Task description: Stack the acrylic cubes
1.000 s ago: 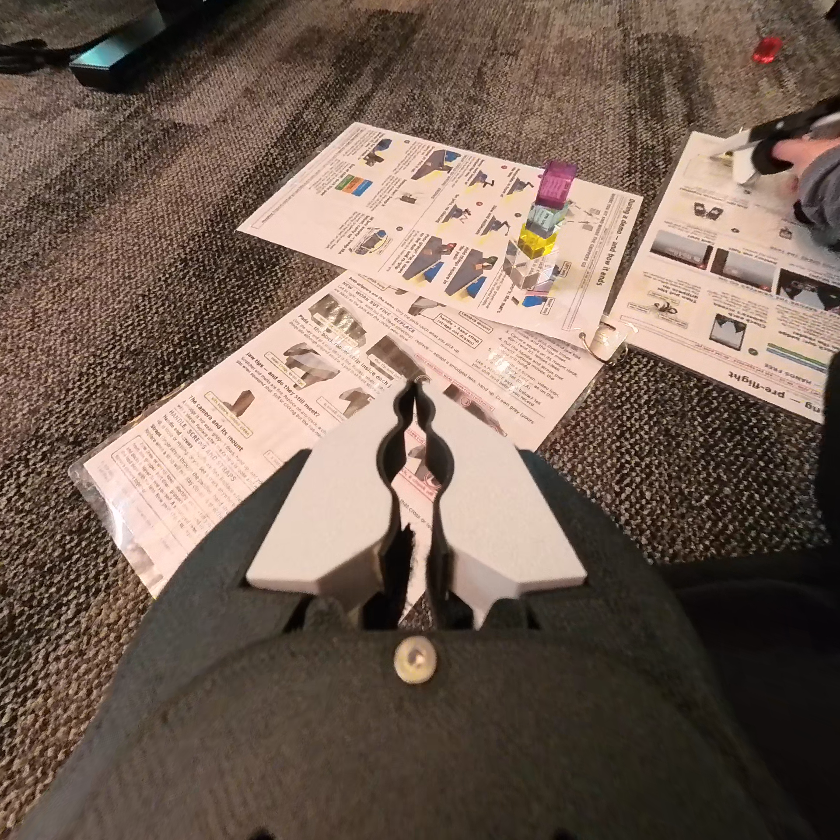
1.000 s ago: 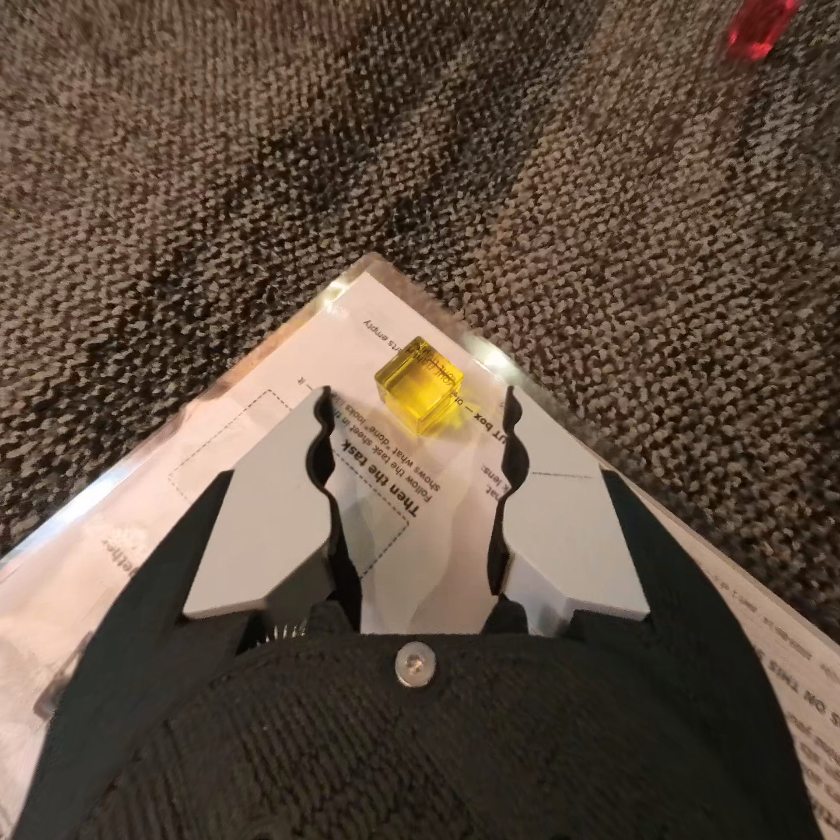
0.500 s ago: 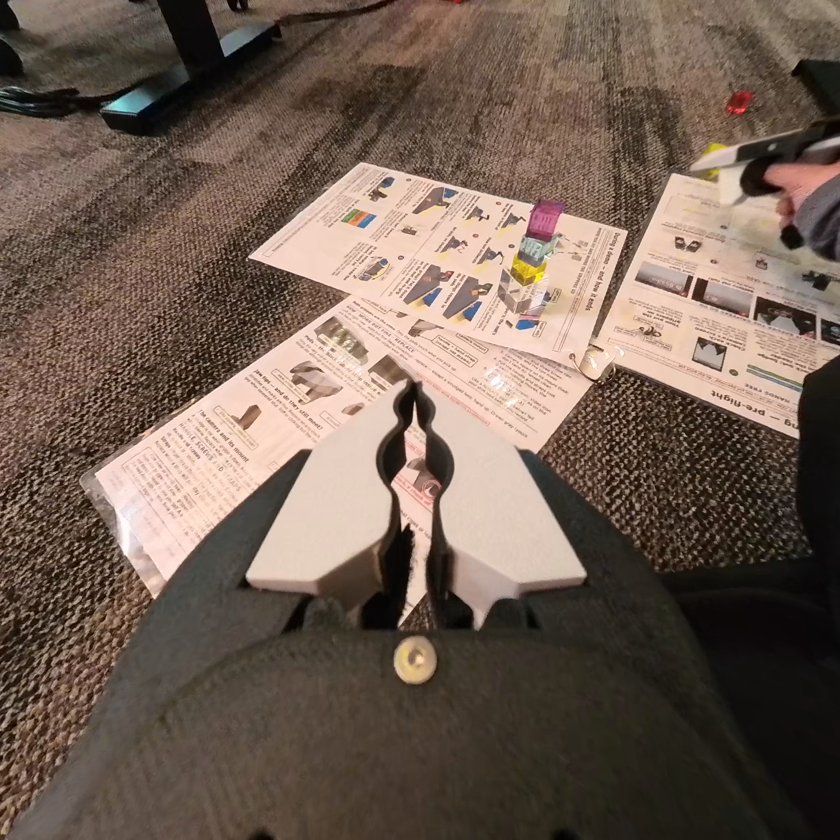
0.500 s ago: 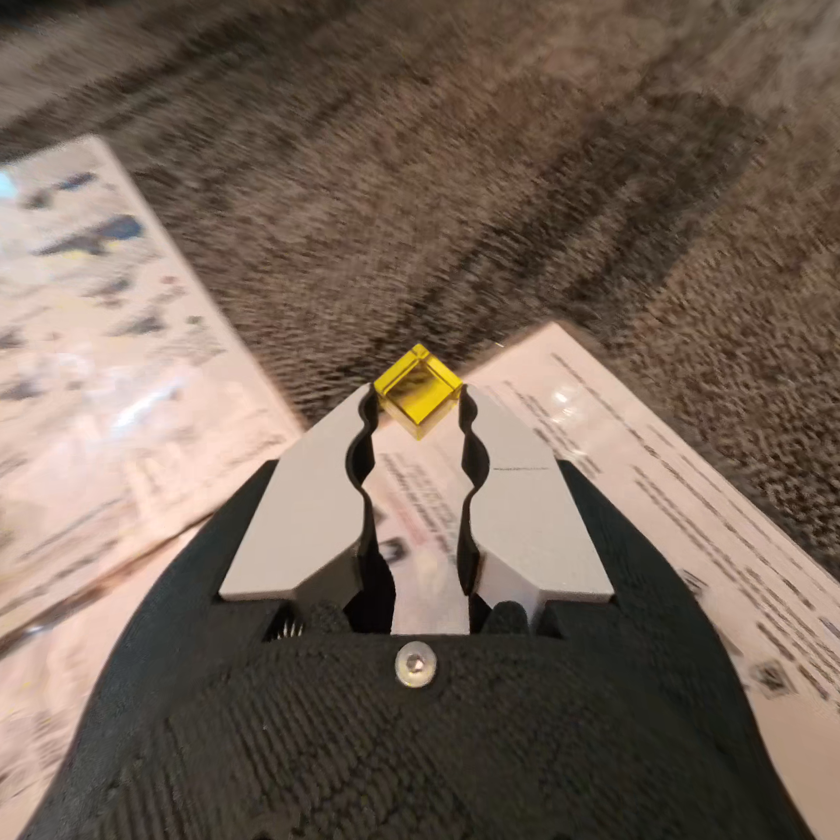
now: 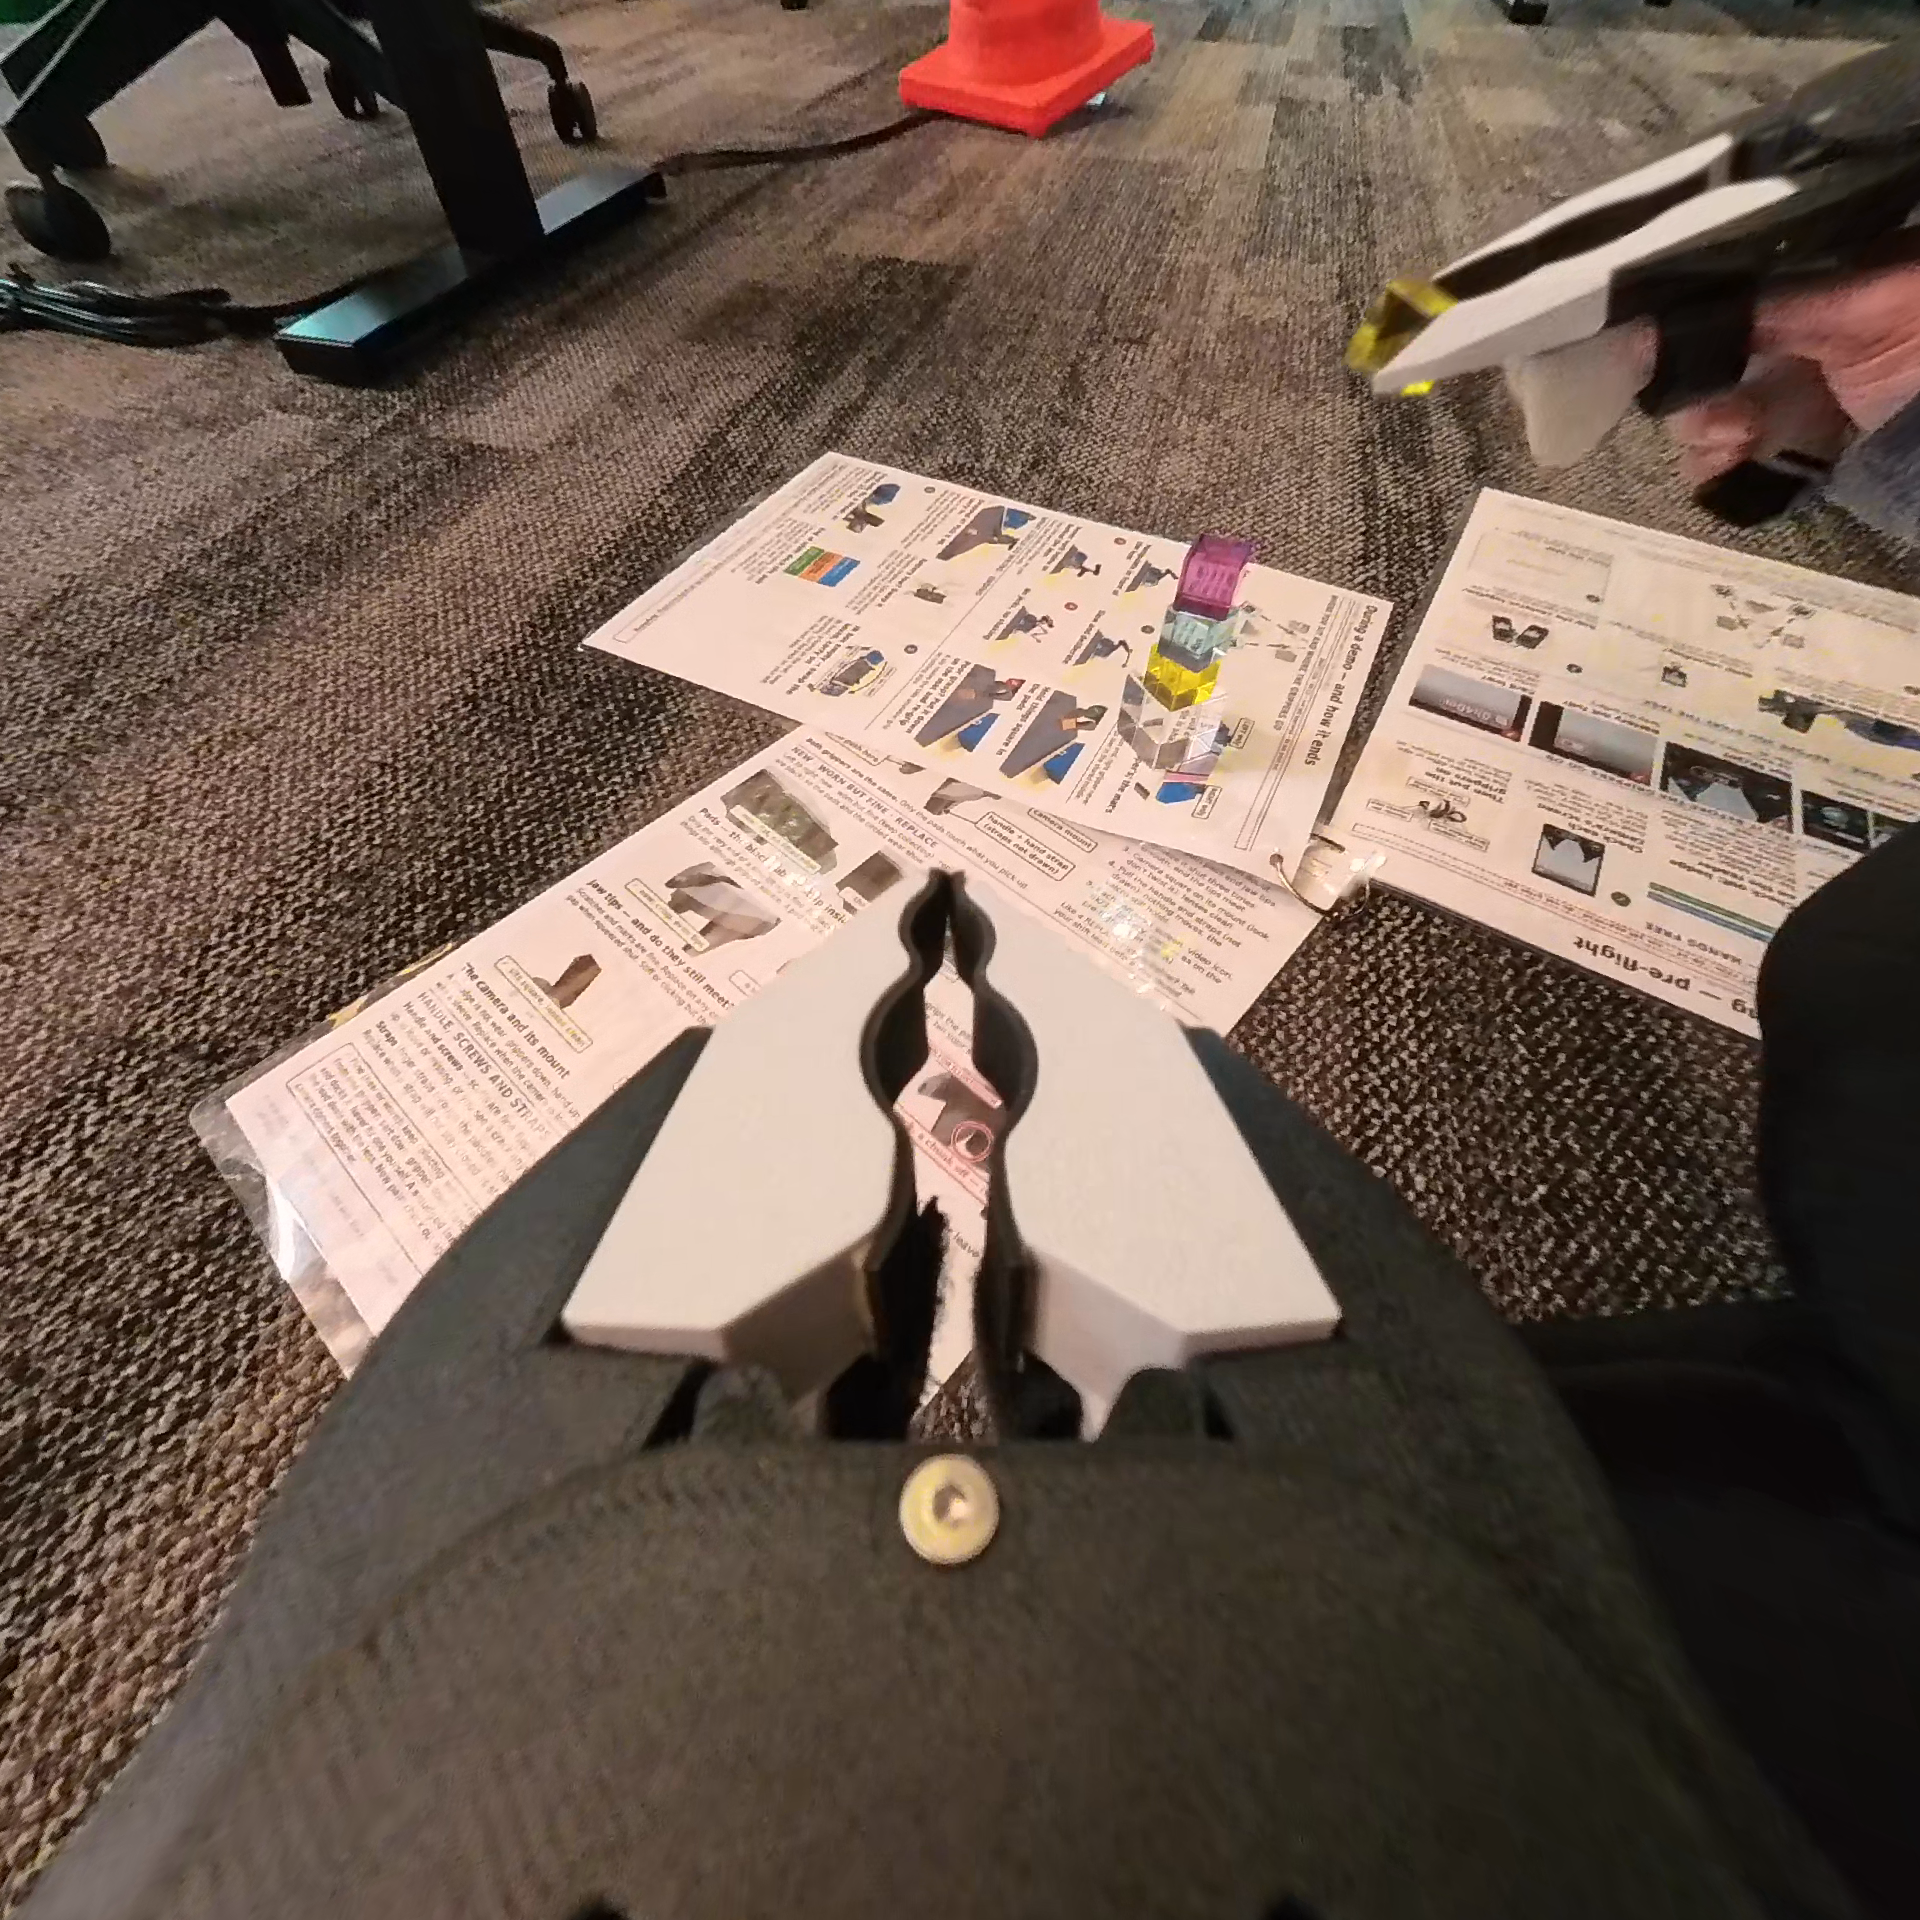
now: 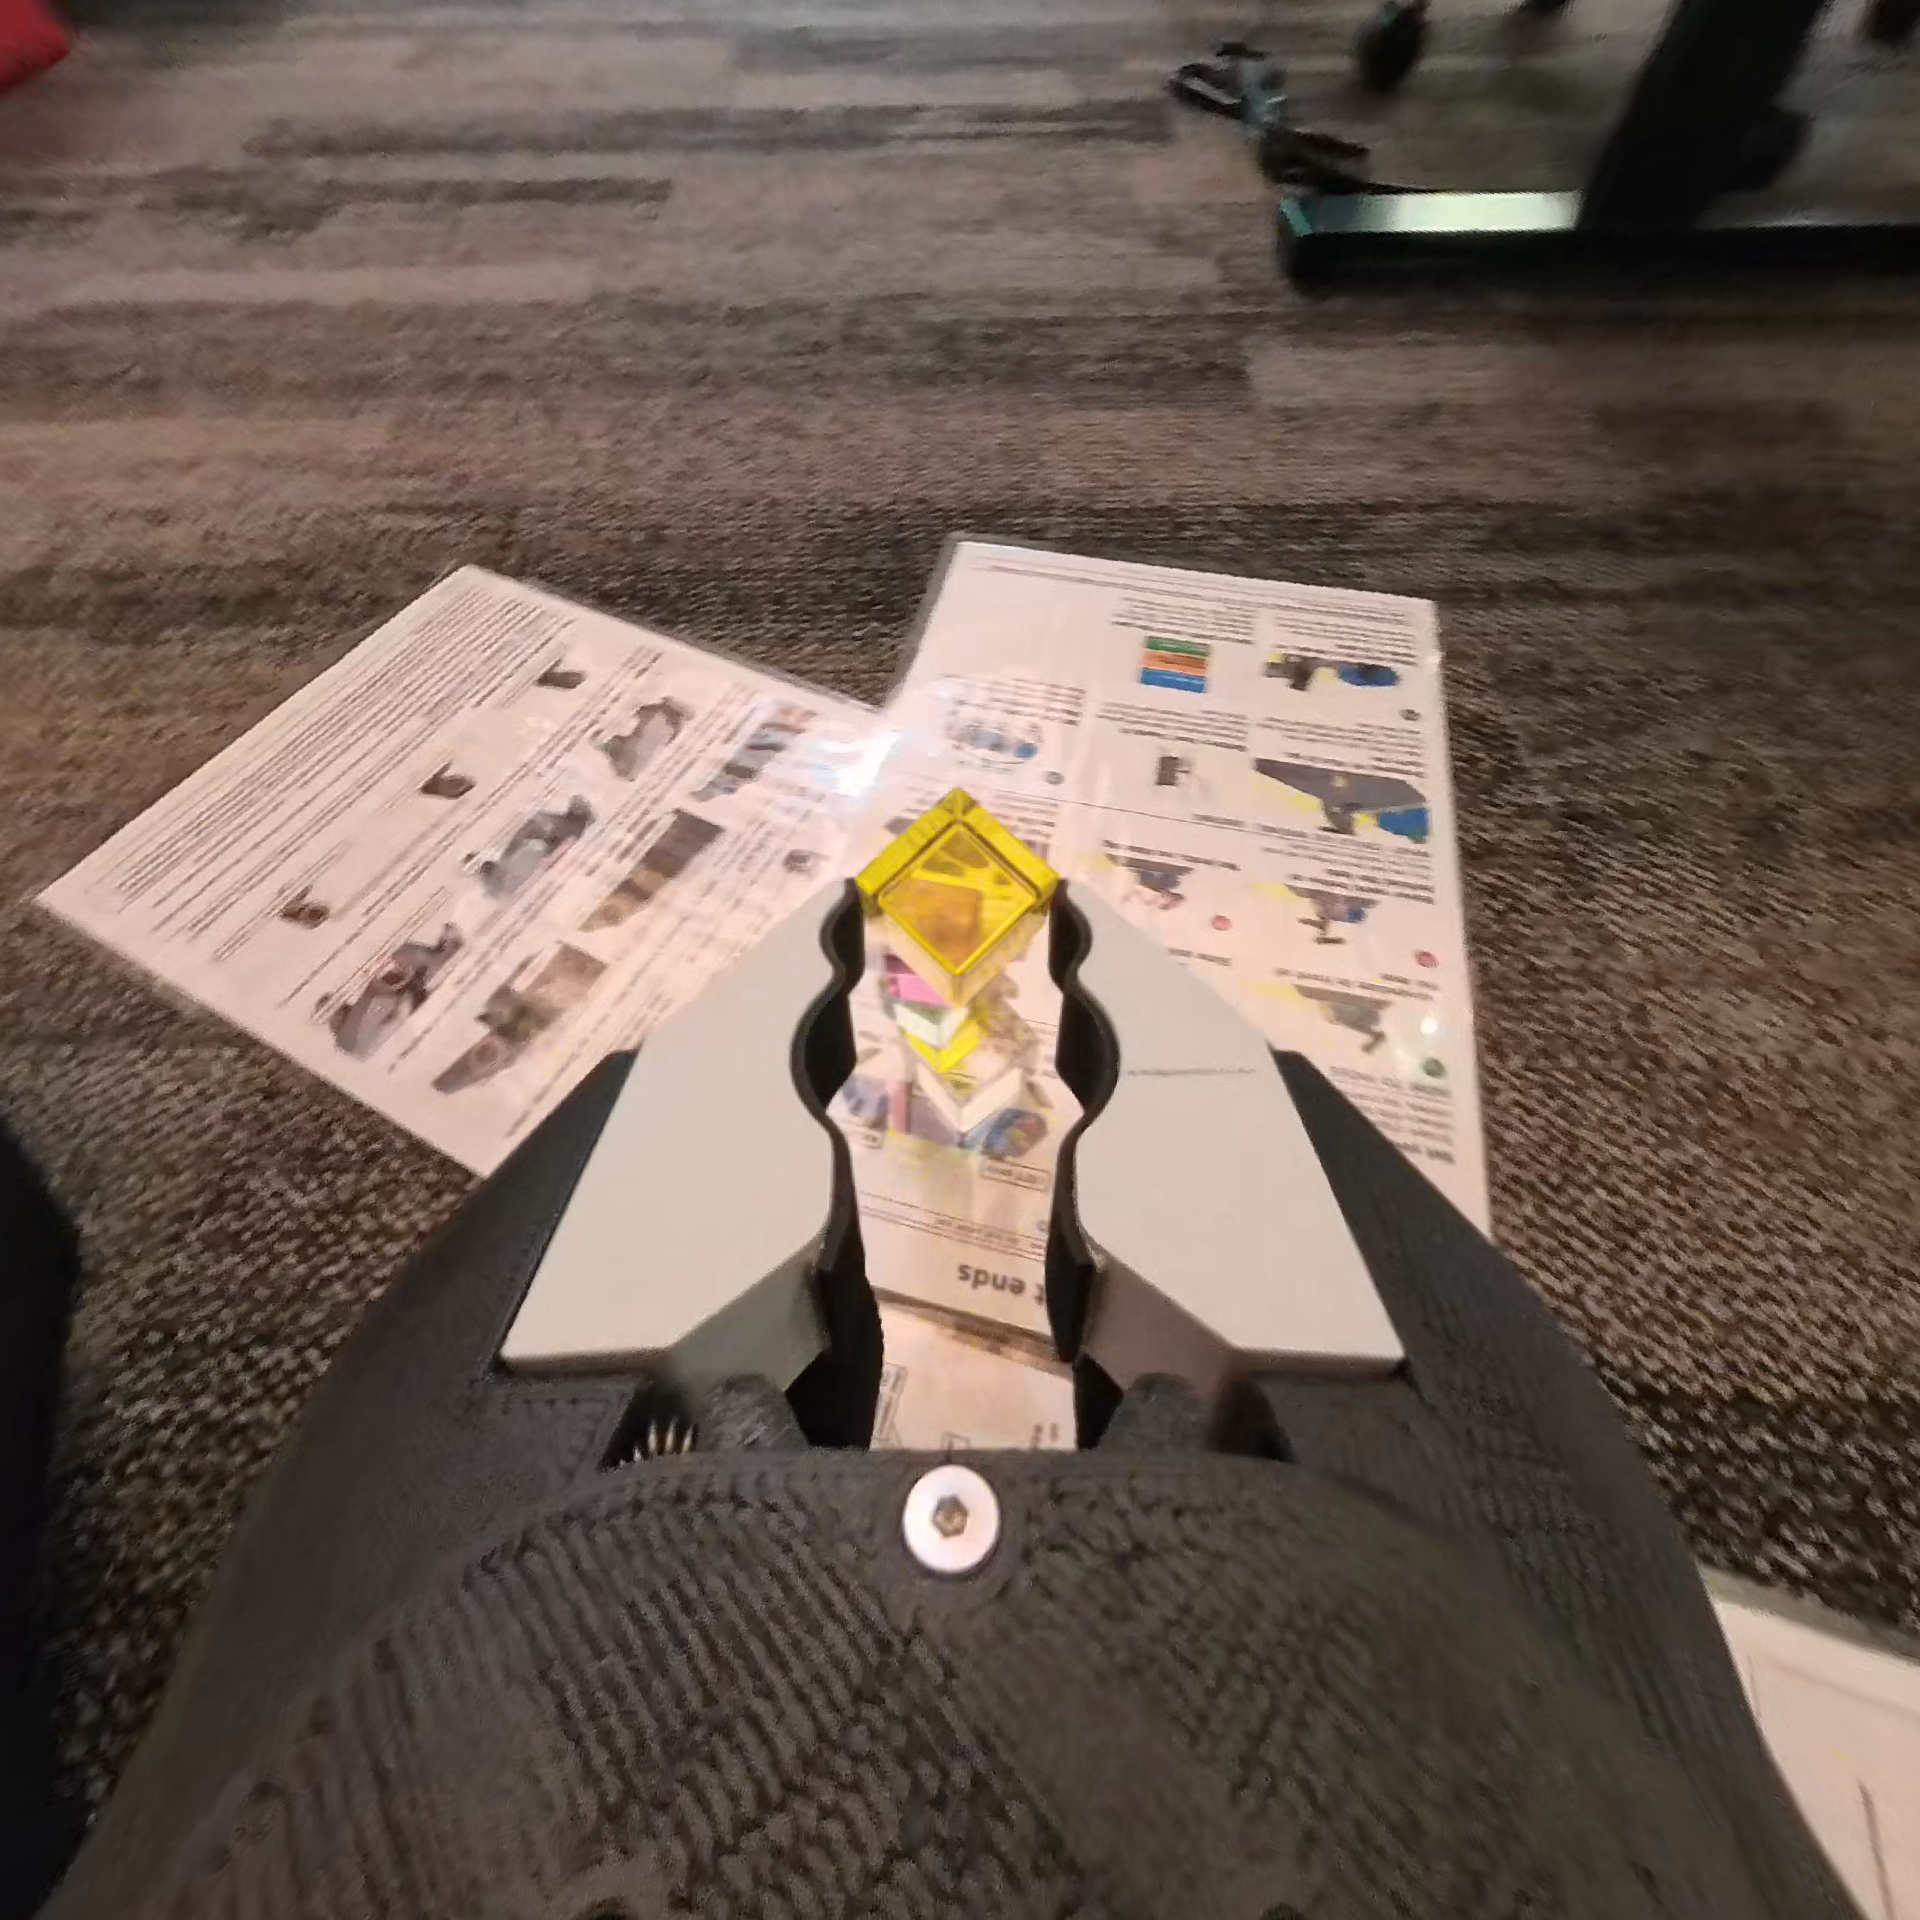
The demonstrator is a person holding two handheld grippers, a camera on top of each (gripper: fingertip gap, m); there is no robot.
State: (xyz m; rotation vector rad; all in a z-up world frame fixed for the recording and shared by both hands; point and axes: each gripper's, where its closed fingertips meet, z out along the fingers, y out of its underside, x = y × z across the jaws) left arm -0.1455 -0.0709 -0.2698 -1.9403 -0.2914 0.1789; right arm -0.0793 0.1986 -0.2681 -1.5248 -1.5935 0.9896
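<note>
My right gripper is shut on a clear yellow cube, held corner-on at the fingertips in the air. Below and beyond it stands a stack of clear cubes on a laminated sheet. In the left wrist view the right gripper shows at the upper right with the yellow cube at its tips, above and right of the stack, whose top cube is purple. My left gripper is shut with nothing between its pads, low over another laminated sheet.
Three laminated sheets lie on grey carpet, joined by a ring. An orange cone and black chair or desk legs with cables stand at the back. A dark shape fills the right edge. My right fingertips sit around 30 cm from my left ones.
My right gripper closed on the yellow cube where it lay on a sheet, lifted it and swung it over towards the stack. My left gripper stayed shut and tilted up a little.
</note>
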